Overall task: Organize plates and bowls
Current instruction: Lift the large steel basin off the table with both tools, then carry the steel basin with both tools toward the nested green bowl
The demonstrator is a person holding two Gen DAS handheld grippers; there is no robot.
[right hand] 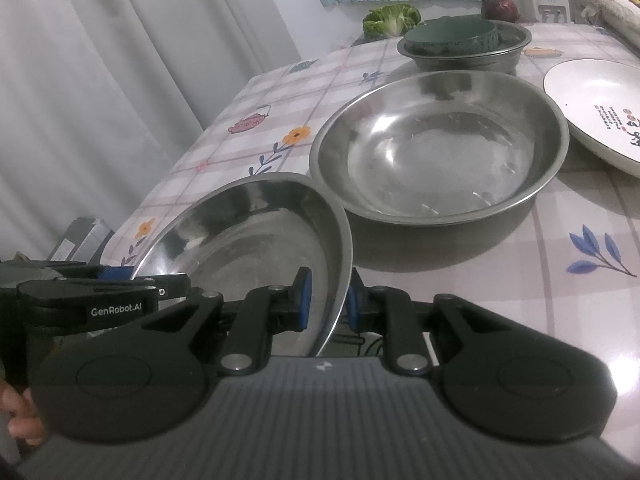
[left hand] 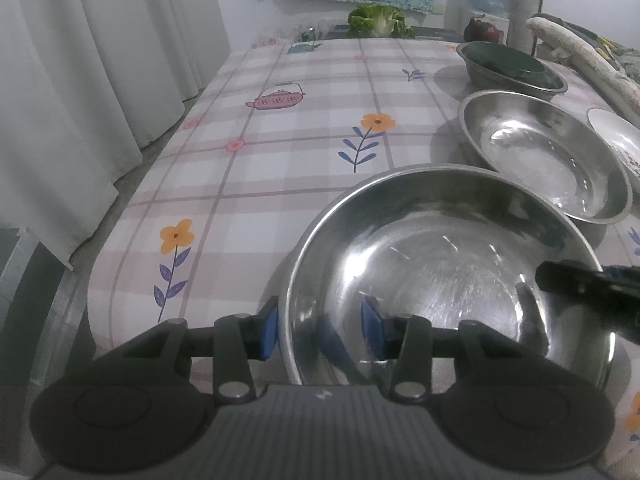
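Note:
The nearest steel bowl (left hand: 440, 264) (right hand: 248, 240) is tilted over the flowered tablecloth, held by its rim. In the right wrist view my right gripper (right hand: 328, 300) is shut on the bowl's right rim, one blue pad inside and one outside. It enters the left wrist view as a dark finger at the bowl's right edge (left hand: 560, 276). My left gripper (left hand: 320, 328) straddles the left rim with a wide gap and is open; one pad is inside the bowl and does not press. Behind lie a second steel bowl (left hand: 540, 152) (right hand: 440, 144) and a white plate (right hand: 600, 112).
At the far end a third steel bowl (right hand: 468, 56) holds a dark green bowl (right hand: 452, 38). A cabbage (left hand: 380, 20) and a dark red vegetable (right hand: 500, 8) sit at the back edge. White curtains (left hand: 100, 100) hang along the table's left side.

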